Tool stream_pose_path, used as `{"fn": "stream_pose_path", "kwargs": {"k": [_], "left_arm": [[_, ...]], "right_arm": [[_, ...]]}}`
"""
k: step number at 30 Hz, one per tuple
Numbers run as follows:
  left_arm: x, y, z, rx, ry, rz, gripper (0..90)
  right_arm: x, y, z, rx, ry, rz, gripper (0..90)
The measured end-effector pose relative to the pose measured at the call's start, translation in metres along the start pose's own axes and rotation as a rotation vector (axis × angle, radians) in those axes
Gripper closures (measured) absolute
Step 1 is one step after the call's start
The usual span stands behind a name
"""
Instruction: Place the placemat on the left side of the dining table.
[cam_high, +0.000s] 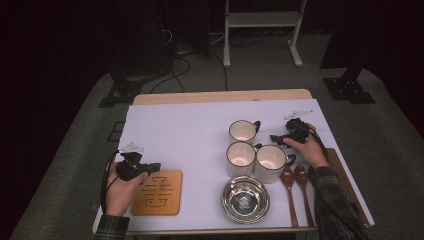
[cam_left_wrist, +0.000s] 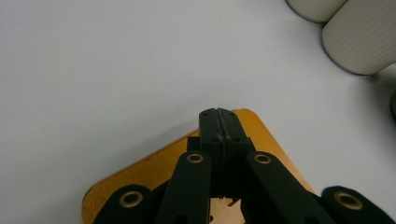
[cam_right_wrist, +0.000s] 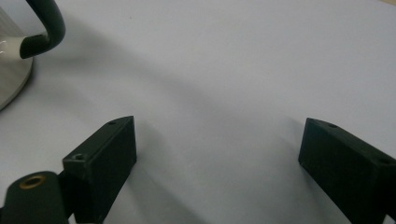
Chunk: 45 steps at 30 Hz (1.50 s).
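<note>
In the high view, the left gripper (cam_high: 150, 166) sits over the top edge of a wooden trivet (cam_high: 157, 192) at the near left of the white table (cam_high: 185, 130). The right gripper (cam_high: 276, 138) hovers just beside the mugs, its tips pointing at the handle of the far mug (cam_high: 243, 132). Two more mugs (cam_high: 241, 159) stand close together in front of it, with a steel bowl (cam_high: 245, 199) and wooden spoons (cam_high: 290, 187) nearer the person.

In the left gripper view, the jaws are pressed fully together with nothing between them, poised above a corner of the trivet (cam_left_wrist: 261, 135). The trivet looks stiff, flat and light; lying flush on the table, it likely has to be taken by an edge or corner.

In the right gripper view, the jaws stand wide apart and empty over bare table, and a mug's dark handle (cam_right_wrist: 46, 28) curves in at the top left. The mug looks like glazed ceramic: fairly heavy, hard, slippery and breakable. The handle loop, or the rim wall, seems the surest place to grip, squarely and firmly so it cannot swing.
</note>
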<state>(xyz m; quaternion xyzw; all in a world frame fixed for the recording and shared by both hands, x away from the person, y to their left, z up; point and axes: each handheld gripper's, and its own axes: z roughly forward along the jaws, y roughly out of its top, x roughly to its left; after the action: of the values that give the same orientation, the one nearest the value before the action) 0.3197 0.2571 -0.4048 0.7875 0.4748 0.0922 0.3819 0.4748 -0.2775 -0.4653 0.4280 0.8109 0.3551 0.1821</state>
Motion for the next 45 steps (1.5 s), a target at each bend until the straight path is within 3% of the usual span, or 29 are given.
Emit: {"fn": "stream_pose_path", "kwargs": {"k": [26, 35, 45], "left_arm": [[0.014, -0.023, -0.016, 0.017, 0.052, -0.055, 90.0], [0.023, -0.038, -0.027, 0.020, 0.087, -0.089, 90.0], [0.028, -0.045, -0.032, 0.034, 0.124, -0.097, 90.0]], "right_arm": [[0.000, 0.000, 0.000, 0.000, 0.000, 0.000, 9.8], [0.000, 0.000, 0.000, 0.000, 0.000, 0.000, 9.8], [0.000, 0.000, 0.000, 0.000, 0.000, -0.001, 9.8]]}}
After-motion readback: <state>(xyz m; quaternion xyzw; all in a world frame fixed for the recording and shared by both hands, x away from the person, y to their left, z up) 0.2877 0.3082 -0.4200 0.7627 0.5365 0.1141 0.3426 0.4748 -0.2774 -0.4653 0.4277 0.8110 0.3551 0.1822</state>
